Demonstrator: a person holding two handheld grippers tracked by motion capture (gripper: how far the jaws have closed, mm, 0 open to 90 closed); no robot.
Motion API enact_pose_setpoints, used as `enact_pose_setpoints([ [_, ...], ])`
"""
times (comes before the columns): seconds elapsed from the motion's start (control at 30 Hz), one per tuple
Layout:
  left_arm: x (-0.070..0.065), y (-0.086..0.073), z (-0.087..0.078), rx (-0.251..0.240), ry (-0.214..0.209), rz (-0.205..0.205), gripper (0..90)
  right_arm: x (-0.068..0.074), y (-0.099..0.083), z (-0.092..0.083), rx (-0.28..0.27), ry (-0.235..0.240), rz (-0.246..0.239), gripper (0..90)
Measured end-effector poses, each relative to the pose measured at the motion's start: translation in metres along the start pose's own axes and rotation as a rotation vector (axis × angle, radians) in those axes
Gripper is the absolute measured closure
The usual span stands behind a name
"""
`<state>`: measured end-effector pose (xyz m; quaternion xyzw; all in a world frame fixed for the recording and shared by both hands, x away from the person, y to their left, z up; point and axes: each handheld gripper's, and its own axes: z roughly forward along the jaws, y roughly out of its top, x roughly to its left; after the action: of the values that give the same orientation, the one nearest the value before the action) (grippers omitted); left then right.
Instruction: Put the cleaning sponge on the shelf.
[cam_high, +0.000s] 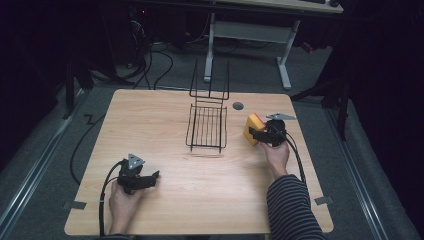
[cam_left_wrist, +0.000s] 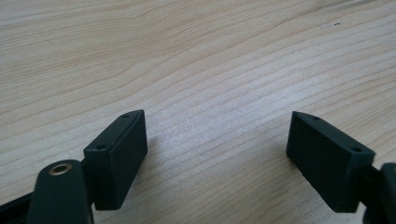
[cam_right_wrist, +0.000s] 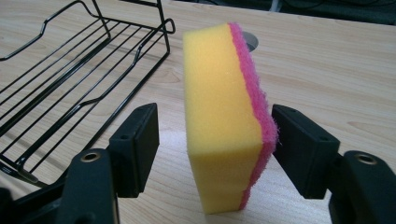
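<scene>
A yellow sponge (cam_right_wrist: 224, 84) with a pink scouring side stands upright on edge on the wooden table (cam_high: 150, 120), right of a black wire rack (cam_high: 206, 127). My right gripper (cam_right_wrist: 215, 113) straddles the sponge (cam_high: 253, 127). One pad rests against the pink side, and a gap shows between the other pad and the yellow face. My left gripper (cam_high: 152, 176) lies low at the table's near left, a hand around it. Its jaws stand wide apart over bare wood in the left gripper view (cam_left_wrist: 217, 126), nothing between them.
The wire rack (cam_right_wrist: 70, 79) has an upright back frame at its far end. A round grey cable hole (cam_high: 238, 106) sits in the table beyond the sponge. A desk frame and cables stand on the floor behind the table.
</scene>
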<state>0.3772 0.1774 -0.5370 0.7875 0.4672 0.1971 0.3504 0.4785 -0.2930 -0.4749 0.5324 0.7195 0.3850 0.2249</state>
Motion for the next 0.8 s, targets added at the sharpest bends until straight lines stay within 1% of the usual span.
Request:
enact_pose_setpoints([
  [0.07,0.000,0.000,0.000,0.000,0.000,0.000,21.0,-0.001,0.000,0.001,-0.001,0.001,-0.007,36.9],
  [0.3,0.000,0.000,0.000,0.000,0.000,0.000,21.0,-0.001,-0.003,0.007,0.014,0.004,0.002,43.3],
  [0.4,0.000,0.000,0.000,0.000,0.000,0.000,21.0,-0.001,-0.005,0.009,0.021,-0.003,0.001,46.8],
  [0.57,0.000,0.000,0.000,0.000,0.000,0.000,21.0,0.001,-0.006,0.012,0.021,-0.016,-0.021,53.7],
  [0.67,0.000,0.000,0.000,0.000,0.000,0.000,21.0,0.001,-0.006,0.011,0.020,-0.015,-0.017,58.0],
  [0.8,0.000,0.000,0.000,-0.001,-0.001,-0.003,21.1,0.001,-0.006,0.011,0.018,-0.019,-0.026,60.0],
])
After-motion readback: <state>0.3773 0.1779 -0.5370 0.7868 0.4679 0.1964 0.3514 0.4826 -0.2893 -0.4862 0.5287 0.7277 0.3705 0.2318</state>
